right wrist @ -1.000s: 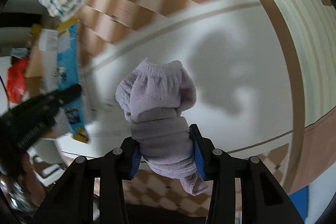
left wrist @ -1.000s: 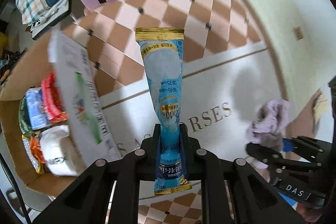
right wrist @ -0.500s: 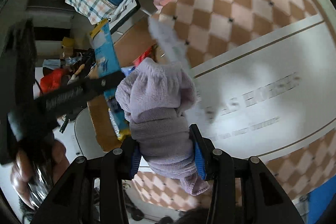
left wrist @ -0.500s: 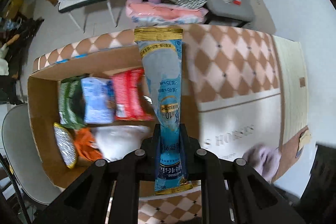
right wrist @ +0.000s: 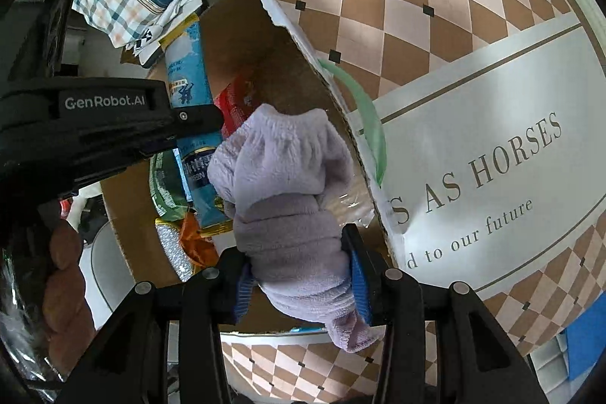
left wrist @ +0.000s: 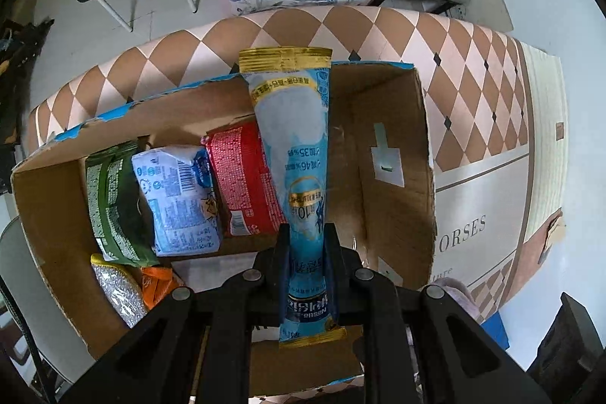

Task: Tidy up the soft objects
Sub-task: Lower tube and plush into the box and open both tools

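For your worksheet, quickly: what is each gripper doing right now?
Left gripper: closed on the blue packet.
Right gripper: closed on the lilac cloth.

Bright, even light — sharp centre, heavy fisheye bending at edges

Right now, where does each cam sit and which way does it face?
Left wrist: on the left tool, looking down into the cardboard box; its fingers clamp a blue packet.
Right wrist: on the right tool, facing the box from its side; it grips a purple sock; the left tool and hand show.
Shared: box, packet, sock.
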{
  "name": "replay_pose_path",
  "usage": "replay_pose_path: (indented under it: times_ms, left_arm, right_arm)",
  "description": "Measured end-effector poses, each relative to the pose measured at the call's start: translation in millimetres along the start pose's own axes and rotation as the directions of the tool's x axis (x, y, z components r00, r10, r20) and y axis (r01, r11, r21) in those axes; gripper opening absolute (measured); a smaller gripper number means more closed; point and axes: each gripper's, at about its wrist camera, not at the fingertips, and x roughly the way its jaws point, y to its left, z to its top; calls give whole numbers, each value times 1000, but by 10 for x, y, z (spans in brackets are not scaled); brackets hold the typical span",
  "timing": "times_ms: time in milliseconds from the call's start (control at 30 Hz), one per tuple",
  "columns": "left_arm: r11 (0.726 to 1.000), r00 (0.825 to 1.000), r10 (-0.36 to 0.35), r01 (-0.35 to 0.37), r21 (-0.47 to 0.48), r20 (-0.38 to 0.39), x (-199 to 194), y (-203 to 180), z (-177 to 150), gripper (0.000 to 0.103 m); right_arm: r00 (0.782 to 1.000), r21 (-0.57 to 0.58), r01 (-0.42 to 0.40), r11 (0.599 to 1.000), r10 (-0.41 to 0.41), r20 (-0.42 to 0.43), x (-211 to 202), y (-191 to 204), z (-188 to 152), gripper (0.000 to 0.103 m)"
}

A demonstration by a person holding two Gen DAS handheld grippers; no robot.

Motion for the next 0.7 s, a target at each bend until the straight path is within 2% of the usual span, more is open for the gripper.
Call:
replay_pose_path:
  times_ms: [67,133,167,233,333,567,700]
  left_arm:
    - [1000,1000,16,-16,12,-12,27,-17,25,17]
    - [1000,1000,1,-1,13,-9,10,-13,31,27]
    - [1000,1000,-4,4,8,-3,-1,-7,35,31]
    - [1000,1000,-17,18,-8,16,-48,20,44,42]
    - [1000,999,-16,16,-11,33,-105,41,32,47]
    - [999,995,-18,22,-34,101,-322,154,-188,48]
    - [998,982,36,-25,-61,184,-485,260,-424,48]
  right_arm:
    - [1000,10,6,1000,-5,-2,30,13,9,51]
    - [1000,-2,9,1000,-9,-8,43,0,30,57]
    - [1000,-6,6,1000,-6,-9,37,10,21,68]
    - [1000,-26,15,1000,-15,0,17,52,27,80]
    - [999,-55,49,997,-48,22,-35,136,14,82]
    - [996,-101,85,991,-81,44,-171,232,-20,85]
    - [987,-150,147,978,-136,81,-252,250,-96,85]
